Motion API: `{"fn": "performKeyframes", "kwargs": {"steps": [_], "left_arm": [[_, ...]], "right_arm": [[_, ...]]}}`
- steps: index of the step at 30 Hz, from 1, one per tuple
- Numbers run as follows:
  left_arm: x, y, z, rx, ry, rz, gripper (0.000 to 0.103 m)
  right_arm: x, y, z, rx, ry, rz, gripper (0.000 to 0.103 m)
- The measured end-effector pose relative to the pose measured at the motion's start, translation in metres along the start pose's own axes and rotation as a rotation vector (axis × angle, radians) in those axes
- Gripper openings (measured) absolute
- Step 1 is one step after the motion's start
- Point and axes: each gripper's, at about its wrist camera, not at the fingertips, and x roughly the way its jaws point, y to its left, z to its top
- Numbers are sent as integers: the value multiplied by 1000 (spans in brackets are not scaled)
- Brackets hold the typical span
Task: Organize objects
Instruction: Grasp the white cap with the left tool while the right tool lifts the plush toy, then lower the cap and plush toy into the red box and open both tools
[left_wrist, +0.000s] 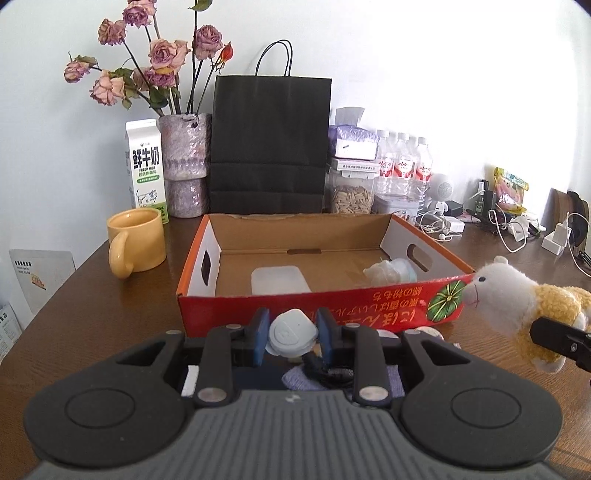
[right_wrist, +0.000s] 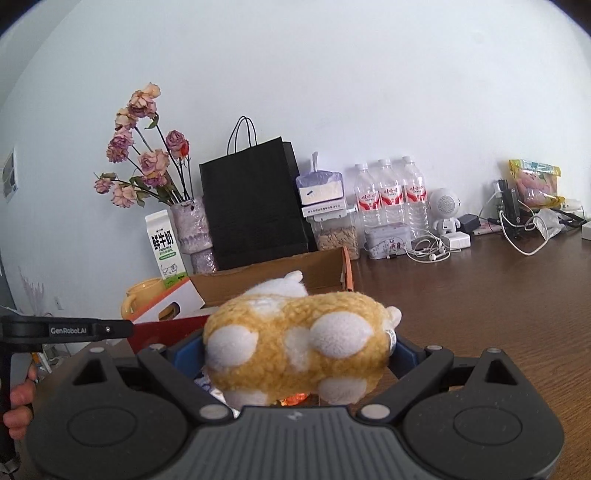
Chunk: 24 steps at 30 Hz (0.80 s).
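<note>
Plush yellow-and-white sheep toy (right_wrist: 295, 347) sits squeezed between the blue pads of the right gripper (right_wrist: 295, 354), its woolly body bulging over them and lifted clear of the brown wooden table (right_wrist: 480, 314). In the left wrist view the same toy (left_wrist: 517, 295) hangs just right of the red cardboard tray's (left_wrist: 317, 306) near right corner, its white snout close to the green pumpkin picture printed there (whether it touches the wall cannot be told).

Left gripper (left_wrist: 291, 334) is clamped on a small pale grey rounded plastic device (left_wrist: 291, 336), held just in front of the tray's near red wall; something dark and a bluish-grey cloth (left_wrist: 295, 380) lie blurred beneath it.

Inside the tray a translucent white rectangular lid or box (left_wrist: 279, 278) lies near the middle, and a crumpled pale blue-and-white item (left_wrist: 391, 271) rests toward the right end by the handle cut-out.

Left of the tray stands a yellow ceramic mug (left_wrist: 135, 240). Along the far wall, from left: a white-and-green milk carton (left_wrist: 146, 166), a mottled purple vase of dried pink roses (left_wrist: 184, 162), a black paper bag with cord handles (left_wrist: 269, 144), a clear container of seeds (left_wrist: 351, 192), three plastic water bottles with red labels (left_wrist: 402, 166), then white earphones and chargers (left_wrist: 443, 221) tangled at the far right.
</note>
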Motion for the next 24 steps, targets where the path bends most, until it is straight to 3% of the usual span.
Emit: {"fn": "performKeyframes", "kwargs": {"steps": [12, 24], "left_arm": [[18, -5, 33, 10, -60, -1, 29], [82, 12, 73, -10, -69, 28, 29]], "right_arm": [[34, 14, 43, -70, -73, 60, 96], [129, 39, 82, -140, -17, 94, 96]]}}
